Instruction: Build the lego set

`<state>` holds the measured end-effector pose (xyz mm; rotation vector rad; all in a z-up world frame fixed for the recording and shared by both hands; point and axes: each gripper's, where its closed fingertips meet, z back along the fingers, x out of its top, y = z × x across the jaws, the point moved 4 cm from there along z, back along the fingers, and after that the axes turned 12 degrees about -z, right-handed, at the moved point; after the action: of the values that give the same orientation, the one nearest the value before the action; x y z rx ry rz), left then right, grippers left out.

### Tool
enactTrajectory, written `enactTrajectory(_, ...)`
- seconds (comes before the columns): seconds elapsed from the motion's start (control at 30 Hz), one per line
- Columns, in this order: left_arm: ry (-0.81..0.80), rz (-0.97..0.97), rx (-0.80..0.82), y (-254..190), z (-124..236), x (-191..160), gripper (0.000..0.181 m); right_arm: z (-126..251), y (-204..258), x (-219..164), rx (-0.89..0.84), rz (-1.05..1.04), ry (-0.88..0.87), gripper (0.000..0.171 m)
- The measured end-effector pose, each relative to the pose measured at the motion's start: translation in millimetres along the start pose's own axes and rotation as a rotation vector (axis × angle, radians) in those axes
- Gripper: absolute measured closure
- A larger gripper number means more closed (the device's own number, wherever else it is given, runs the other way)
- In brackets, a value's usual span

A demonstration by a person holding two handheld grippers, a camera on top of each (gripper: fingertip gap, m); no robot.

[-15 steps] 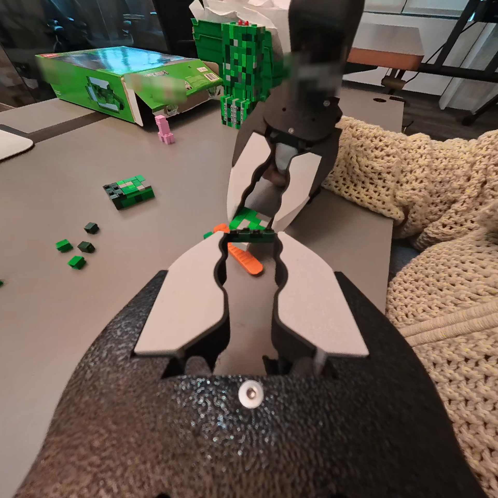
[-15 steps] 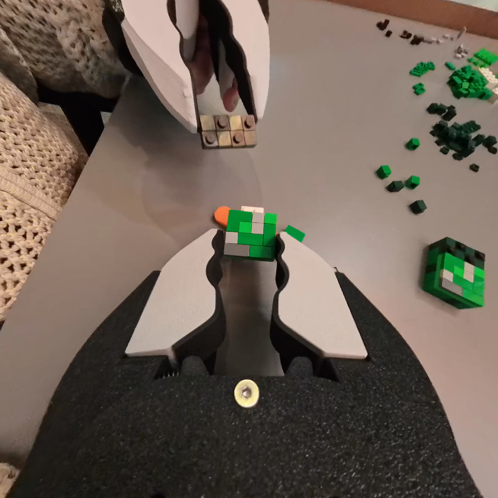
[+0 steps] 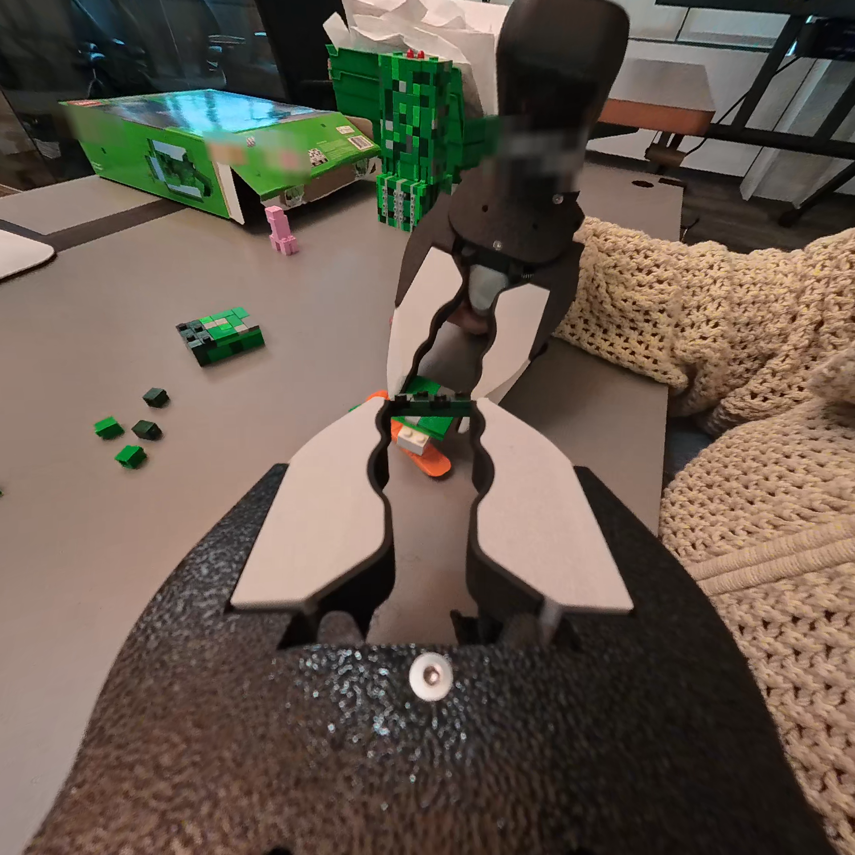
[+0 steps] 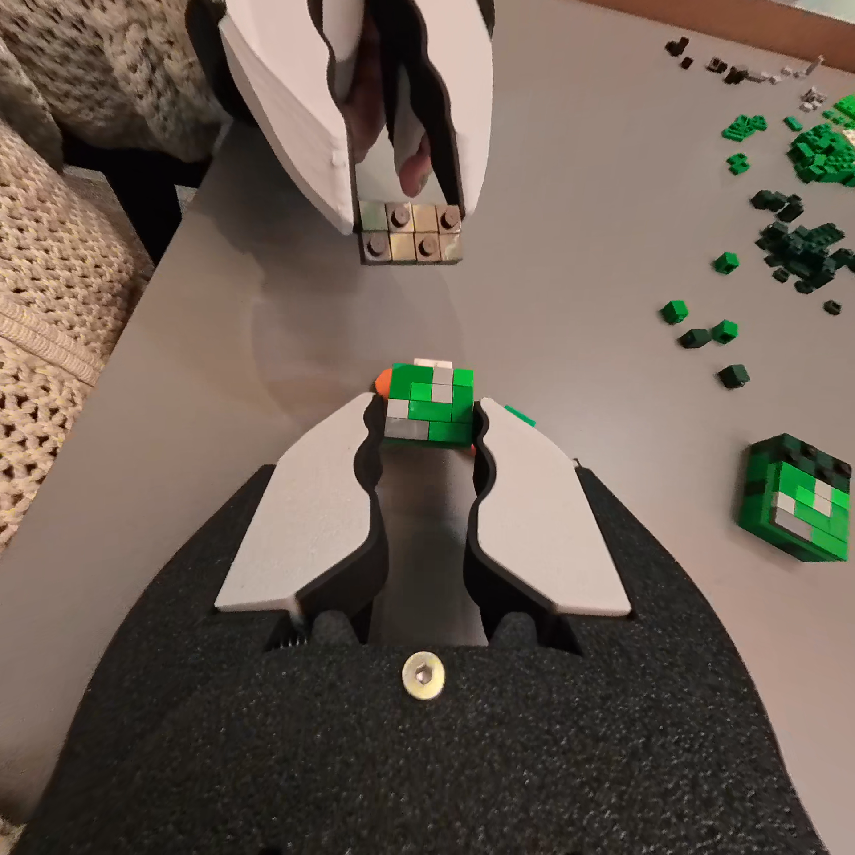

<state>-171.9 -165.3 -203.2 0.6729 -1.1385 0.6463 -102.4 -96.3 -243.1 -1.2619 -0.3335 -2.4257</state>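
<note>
My left gripper [image 3: 430, 408] is shut on a small dark green studded plate [image 3: 431, 403], held level above the table. In the right wrist view this plate [image 4: 412, 233] sticks out of the left gripper's tips at the top. My right gripper [image 4: 430, 416] is shut on a green and grey tiled block [image 4: 428, 405]. In the left wrist view the right gripper [image 3: 437, 391] points down, tips almost touching mine. The tiled block [image 3: 428, 423] hangs just behind the plate, with a white brick [image 3: 414, 437] under it. An orange brick separator [image 3: 428, 460] lies on the table below.
A second green tiled block [image 4: 798, 499] and loose green bricks [image 3: 132, 428] lie on the grey table [image 3: 92, 532]. Piles of green bricks [image 4: 809, 250] are farther off. A tall green figure [image 3: 412, 134], a green box [image 3: 208, 139] and a pink figure [image 3: 280, 230] stand behind. A knit blanket [image 3: 740, 416] borders the table edge. The gap from one gripper's tips to the other's is roughly 6 cm.
The two grippers have come closer together. The tiled block in the right gripper has risen and tilted, so the white brick beneath it now shows.
</note>
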Motion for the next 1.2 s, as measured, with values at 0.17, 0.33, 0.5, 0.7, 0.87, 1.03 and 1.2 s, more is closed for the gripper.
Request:
enactTrajectory(0.17,0.003,-0.002,-0.001,-0.3,-0.2,-0.3,0.148,-4.4,0.0,-3.6,-0.007,0.012,0.048,0.135)
enactTrajectory(0.33,0.031,-0.016,0.018,1.5,0.1,-3.2,0.148,-5.0,-0.6,-4.3,-0.011,0.008,0.056,0.135)
enactTrajectory(0.5,0.073,-0.027,0.042,5.4,2.4,-8.7,0.148,2.2,-0.4,-3.7,-0.002,-0.012,0.019,0.133)
enactTrajectory(0.7,0.077,-0.024,0.045,6.3,3.5,-9.8,0.148,9.3,-3.3,-7.5,-0.011,-0.042,0.02,0.126)
enactTrajectory(0.87,0.071,-0.023,0.04,5.7,4.2,-9.7,0.148,17.1,-2.4,-12.9,0.004,-0.139,0.055,0.127)
enactTrajectory(1.03,0.039,-0.02,-0.001,0.7,2.8,-6.8,0.148,17.8,-9.3,-14.5,0.137,-0.396,0.049,0.129)
enactTrajectory(1.2,0.033,-0.032,-0.022,-3.3,-0.3,-5.2,0.148,13.7,-10.1,-10.2,0.288,-0.514,0.165,0.128)
